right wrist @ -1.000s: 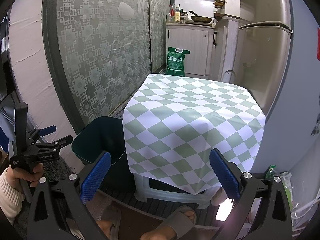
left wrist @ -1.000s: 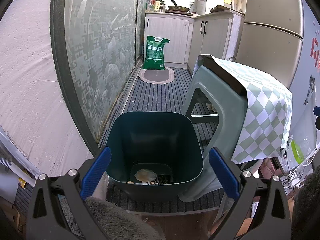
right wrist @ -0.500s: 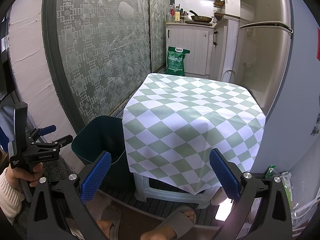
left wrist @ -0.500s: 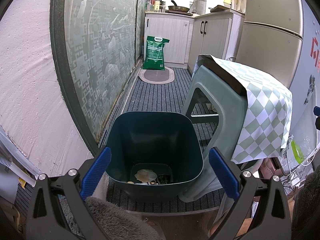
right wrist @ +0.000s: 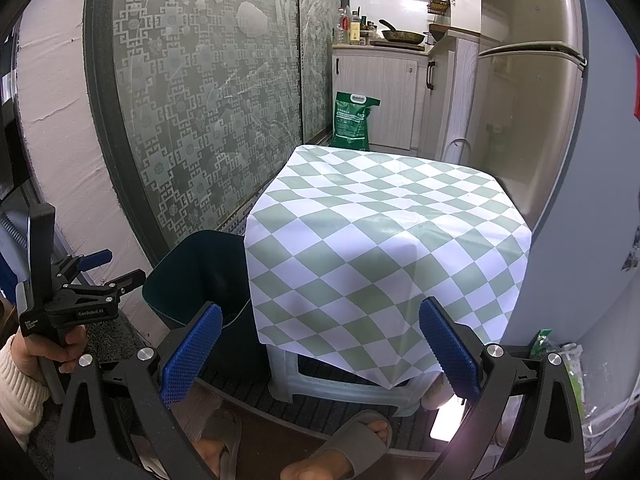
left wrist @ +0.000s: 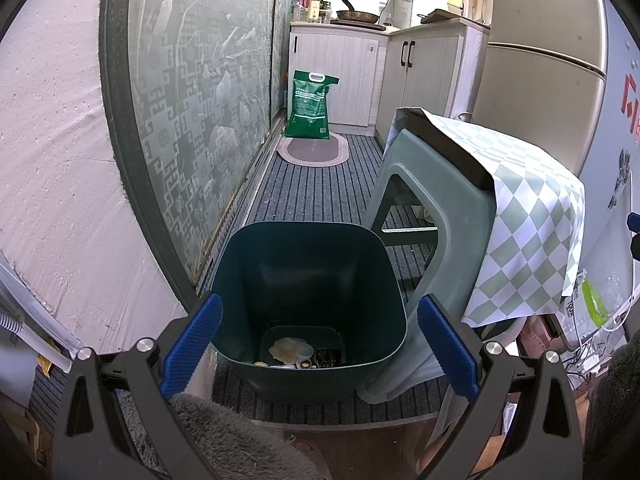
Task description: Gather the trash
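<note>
**Collection appears near its end; both grippers empty**

We are finding the dark green plastic bin (left wrist: pixel 308 300) standing on the striped floor mat, just beside the stool draped in a green-and-white checked cloth (right wrist: pixel 380 240). Small scraps of trash (left wrist: pixel 302 354) are lying at its bottom. We are judging the cloth top cleared, with little left to collect.

The left gripper (left wrist: pixel 318 344) is hovering over the bin, jaws wide apart, holding nothing. The right gripper (right wrist: pixel 320 350) is likewise gaping and empty.

Only the left wrist view is showing the bin's contents; only the right is showing the bare cloth top.
</note>
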A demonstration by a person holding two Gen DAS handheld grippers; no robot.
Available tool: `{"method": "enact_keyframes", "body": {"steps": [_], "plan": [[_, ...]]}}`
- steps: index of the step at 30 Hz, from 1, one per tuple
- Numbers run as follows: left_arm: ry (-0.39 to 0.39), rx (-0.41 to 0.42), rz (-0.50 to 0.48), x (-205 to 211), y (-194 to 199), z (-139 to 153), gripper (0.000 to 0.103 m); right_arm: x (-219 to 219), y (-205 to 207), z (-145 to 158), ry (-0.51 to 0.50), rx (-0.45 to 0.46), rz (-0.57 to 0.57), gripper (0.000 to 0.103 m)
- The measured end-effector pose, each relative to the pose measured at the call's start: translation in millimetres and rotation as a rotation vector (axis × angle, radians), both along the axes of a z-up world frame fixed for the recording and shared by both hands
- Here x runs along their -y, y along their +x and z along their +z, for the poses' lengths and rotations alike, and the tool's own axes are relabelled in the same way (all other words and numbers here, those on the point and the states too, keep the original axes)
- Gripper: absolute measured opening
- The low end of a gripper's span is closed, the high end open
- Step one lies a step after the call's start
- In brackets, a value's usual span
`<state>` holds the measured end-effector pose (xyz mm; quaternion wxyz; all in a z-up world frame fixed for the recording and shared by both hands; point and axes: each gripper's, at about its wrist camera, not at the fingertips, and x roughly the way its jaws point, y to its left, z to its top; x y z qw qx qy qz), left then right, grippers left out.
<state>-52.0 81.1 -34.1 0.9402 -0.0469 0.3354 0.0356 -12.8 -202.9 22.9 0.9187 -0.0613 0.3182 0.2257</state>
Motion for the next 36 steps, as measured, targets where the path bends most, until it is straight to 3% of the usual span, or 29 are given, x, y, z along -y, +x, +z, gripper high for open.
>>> {"method": "enact_keyframes", "body": {"steps": [36], "plan": [[-0.012, -0.008, -0.005, 2.6, 0.9, -2.4, 0.1, 0.8, -0.3, -0.4, -0.004, 0.0, 0.001, 0.1]]}}
